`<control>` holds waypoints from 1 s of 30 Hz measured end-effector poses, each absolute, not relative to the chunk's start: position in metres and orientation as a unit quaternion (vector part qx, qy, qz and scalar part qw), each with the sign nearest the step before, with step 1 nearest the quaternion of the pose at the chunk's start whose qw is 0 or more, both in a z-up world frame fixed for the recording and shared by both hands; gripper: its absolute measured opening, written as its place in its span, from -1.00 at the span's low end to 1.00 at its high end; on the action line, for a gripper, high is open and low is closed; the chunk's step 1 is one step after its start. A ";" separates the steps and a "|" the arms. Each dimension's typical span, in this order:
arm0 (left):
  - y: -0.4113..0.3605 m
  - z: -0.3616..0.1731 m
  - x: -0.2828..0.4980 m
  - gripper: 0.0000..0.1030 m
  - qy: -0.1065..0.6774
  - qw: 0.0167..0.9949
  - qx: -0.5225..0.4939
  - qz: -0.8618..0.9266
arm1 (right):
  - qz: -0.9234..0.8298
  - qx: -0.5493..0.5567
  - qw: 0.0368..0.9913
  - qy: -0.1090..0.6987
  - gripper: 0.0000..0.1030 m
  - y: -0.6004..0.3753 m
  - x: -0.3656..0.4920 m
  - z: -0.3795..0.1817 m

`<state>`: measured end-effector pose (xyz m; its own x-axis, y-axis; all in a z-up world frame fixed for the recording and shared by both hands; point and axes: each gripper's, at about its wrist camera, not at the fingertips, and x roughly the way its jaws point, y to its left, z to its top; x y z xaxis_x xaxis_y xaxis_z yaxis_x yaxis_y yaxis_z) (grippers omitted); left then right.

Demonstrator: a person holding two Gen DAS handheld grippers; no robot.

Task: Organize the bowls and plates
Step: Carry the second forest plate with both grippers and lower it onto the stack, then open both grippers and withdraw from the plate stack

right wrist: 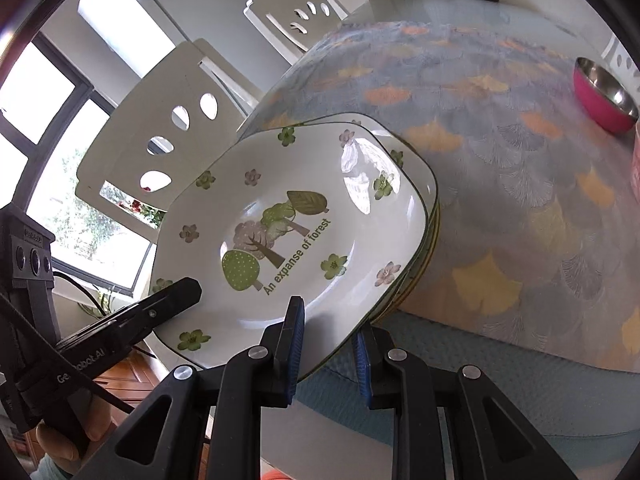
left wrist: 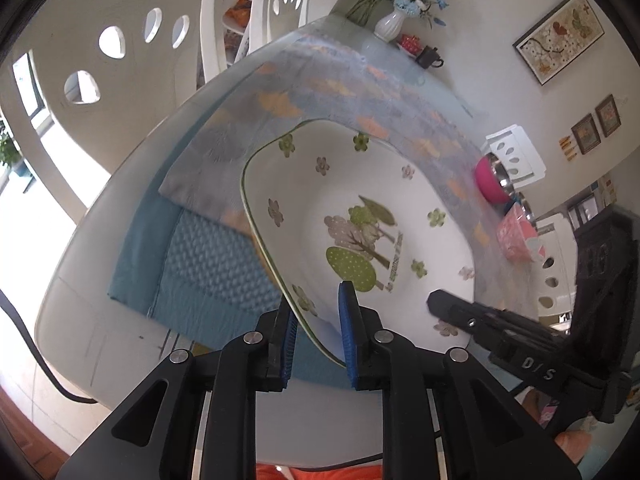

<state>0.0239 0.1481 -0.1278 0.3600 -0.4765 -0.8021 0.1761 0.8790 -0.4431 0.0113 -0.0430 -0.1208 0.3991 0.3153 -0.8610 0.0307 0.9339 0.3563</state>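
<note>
A stack of white square plates with green rims and a tree print (left wrist: 360, 208) (right wrist: 288, 216) is held tilted over the table. My left gripper (left wrist: 318, 332) is shut on the stack's near left rim. My right gripper (right wrist: 328, 340) is shut on the opposite rim; its black finger (left wrist: 460, 312) shows over the plate in the left wrist view. The left gripper's finger (right wrist: 168, 296) shows in the right wrist view. A pink bowl with a steel inside (right wrist: 604, 96) (left wrist: 494, 180) stands far right on the table.
A leaf-patterned cloth (right wrist: 500, 140) and teal mat (left wrist: 208, 264) cover the glass table (left wrist: 80, 312). White chairs (left wrist: 100, 60) stand at the left side. A vase (left wrist: 390, 24), a red cup and a dark teapot (left wrist: 428, 56) stand at the far end. A pink tissue pack (left wrist: 518, 236) lies near the bowl.
</note>
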 end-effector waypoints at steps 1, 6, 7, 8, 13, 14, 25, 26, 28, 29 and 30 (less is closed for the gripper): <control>0.149 -0.129 0.023 -0.67 0.529 0.812 -0.144 -0.201 | 0.086 0.154 0.822 0.542 -0.58 -0.042 0.012 -0.120; 0.148 -0.134 0.026 -0.65 0.532 0.808 -0.149 -0.204 | 0.083 0.145 0.821 0.546 -0.58 -0.044 0.016 -0.121; 0.147 -0.134 0.026 -0.64 0.532 0.808 -0.149 -0.205 | 0.081 0.143 0.821 0.547 -0.58 -0.044 0.017 -0.120; 0.145 -0.136 0.026 -0.64 0.533 0.806 -0.149 -0.208 | 0.079 0.142 0.821 0.548 -0.58 -0.045 0.017 -0.120; 0.143 -0.136 0.029 -0.60 0.532 0.806 -0.147 -0.212 | 0.077 0.145 0.819 0.550 -0.59 -0.052 0.019 -0.120; 0.142 -0.136 0.029 -0.60 0.534 0.805 -0.145 -0.213 | 0.075 0.146 0.818 0.551 -0.59 -0.054 0.020 -0.120; 0.139 -0.126 0.024 -0.58 0.547 0.796 -0.096 -0.242 | 0.055 0.217 0.811 0.540 -0.59 -0.085 0.027 -0.118; 0.139 -0.125 0.022 -0.58 0.547 0.798 -0.085 -0.240 | 0.055 0.213 0.815 0.536 -0.59 -0.085 0.028 -0.115; 0.141 -0.125 0.021 -0.58 0.547 0.799 -0.078 -0.237 | 0.055 0.207 0.823 0.527 -0.59 -0.083 0.029 -0.109; 0.143 -0.126 0.021 -0.58 0.549 0.798 -0.080 -0.236 | 0.055 0.205 0.825 0.524 -0.59 -0.082 0.030 -0.106; 0.145 -0.128 0.021 -0.58 0.552 0.796 -0.086 -0.235 | 0.056 0.203 0.827 0.522 -0.59 -0.081 0.030 -0.104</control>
<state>0.0215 0.1447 -0.1279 0.2803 -0.4679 -0.8382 0.2788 0.8752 -0.3953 0.0301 -0.0805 -0.1043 0.4493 0.3041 -0.8400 0.1189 0.9115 0.3936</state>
